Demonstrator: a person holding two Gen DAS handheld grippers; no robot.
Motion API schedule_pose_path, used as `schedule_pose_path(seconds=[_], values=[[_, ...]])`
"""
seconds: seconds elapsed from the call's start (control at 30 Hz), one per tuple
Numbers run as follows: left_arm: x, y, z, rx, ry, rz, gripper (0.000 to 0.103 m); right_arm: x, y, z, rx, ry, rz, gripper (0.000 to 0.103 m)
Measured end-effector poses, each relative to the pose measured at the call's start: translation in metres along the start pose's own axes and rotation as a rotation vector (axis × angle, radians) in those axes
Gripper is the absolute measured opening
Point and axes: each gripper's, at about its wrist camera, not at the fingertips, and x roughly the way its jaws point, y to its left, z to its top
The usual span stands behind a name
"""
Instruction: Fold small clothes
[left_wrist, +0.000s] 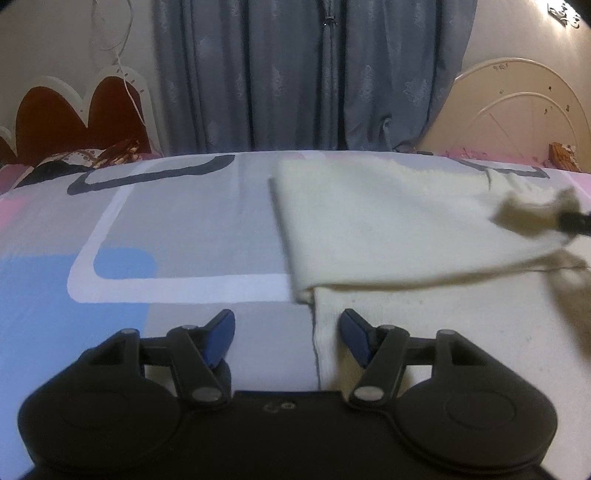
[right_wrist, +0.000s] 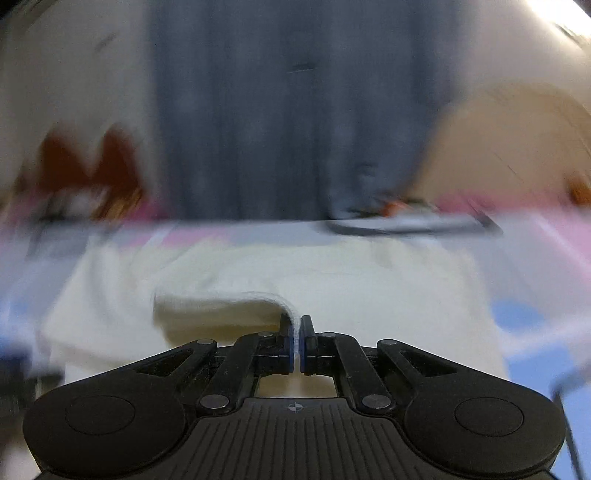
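A cream-white garment (left_wrist: 388, 221) lies spread on the bed, with its far part folded over the near part. My left gripper (left_wrist: 287, 325) is open and empty, low over the garment's left edge. My right gripper (right_wrist: 296, 332) is shut on a fold of the cream garment (right_wrist: 229, 310) and lifts it above the rest of the cloth. It also shows in the left wrist view (left_wrist: 569, 219) at the far right, pinching a bunched corner. The right wrist view is blurred by motion.
The bedsheet (left_wrist: 147, 229) is grey with white, blue and pink shapes. A grey curtain (left_wrist: 295, 74) hangs behind the bed. A red headboard (left_wrist: 74, 118) stands at the back left and a cream round headboard (left_wrist: 517, 107) at the back right.
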Motion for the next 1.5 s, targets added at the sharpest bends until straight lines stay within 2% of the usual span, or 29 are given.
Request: schedule_pose_path(seconds=[0.1,0.3,0.4,0.47,0.53,0.6,0.7,0.73,0.83,0.93,0.97,1.13,1.2,1.23,1.27,1.3,1.37,1.43,1.5], values=[[0.000,-0.002,0.005,0.000,-0.016,-0.014,0.058,0.005,-0.040,-0.001,0.143,0.055,0.014,0.002],[0.003,-0.011,0.013,0.034,-0.033,-0.017,0.051,0.007,-0.055,-0.001,0.202,0.076,0.056,0.002],[0.004,-0.012,0.015,0.038,-0.043,-0.016,0.049,0.003,-0.053,0.004,0.148,0.076,0.057,0.002],[0.007,-0.012,0.015,0.034,-0.037,-0.025,0.046,-0.003,-0.044,0.005,0.066,0.061,0.055,0.002],[0.010,-0.012,0.016,0.025,-0.031,-0.040,0.037,-0.003,-0.033,0.006,-0.025,0.058,0.040,0.003],[0.009,-0.010,0.018,0.002,-0.052,-0.043,0.033,-0.003,-0.025,0.007,-0.088,0.049,0.031,0.005],[0.012,0.002,0.018,-0.092,-0.043,-0.080,0.024,-0.006,-0.019,0.009,-0.103,0.008,0.035,0.017],[0.013,0.005,0.017,-0.115,-0.036,-0.084,0.024,-0.007,-0.021,0.010,-0.086,-0.003,0.033,0.022],[0.016,0.015,0.013,-0.178,-0.026,-0.101,0.024,-0.007,-0.034,0.016,-0.018,-0.022,0.026,0.022],[0.021,0.029,0.013,-0.293,-0.007,-0.146,0.024,-0.003,-0.051,0.018,0.079,0.014,0.040,0.022],[0.021,0.031,0.013,-0.301,-0.007,-0.150,0.024,-0.001,-0.055,0.018,0.089,0.028,0.036,0.022],[0.018,0.016,0.019,-0.185,-0.017,-0.117,0.024,-0.001,-0.062,0.016,0.116,0.040,0.072,0.022],[0.019,0.014,0.021,-0.168,-0.017,-0.116,0.019,0.000,-0.065,0.017,0.122,0.034,0.058,0.021],[0.020,0.014,0.022,-0.172,-0.014,-0.123,0.014,0.000,-0.066,0.017,0.123,0.038,0.042,0.019],[0.019,0.016,0.022,-0.179,-0.024,-0.130,0.013,0.001,-0.066,0.017,0.121,0.045,0.039,0.004],[0.018,0.017,0.021,-0.182,-0.037,-0.133,0.012,0.001,-0.067,0.018,0.124,0.048,0.048,0.002],[0.014,0.017,0.018,-0.180,-0.060,-0.127,0.012,-0.007,-0.064,0.022,0.107,0.006,0.074,0.002],[0.020,0.015,0.012,-0.162,-0.031,-0.116,0.014,-0.015,-0.060,0.023,0.076,-0.031,0.092,0.003],[0.020,0.019,0.010,-0.169,-0.027,-0.132,0.020,-0.008,-0.063,0.014,0.061,0.022,0.070,0.003]])
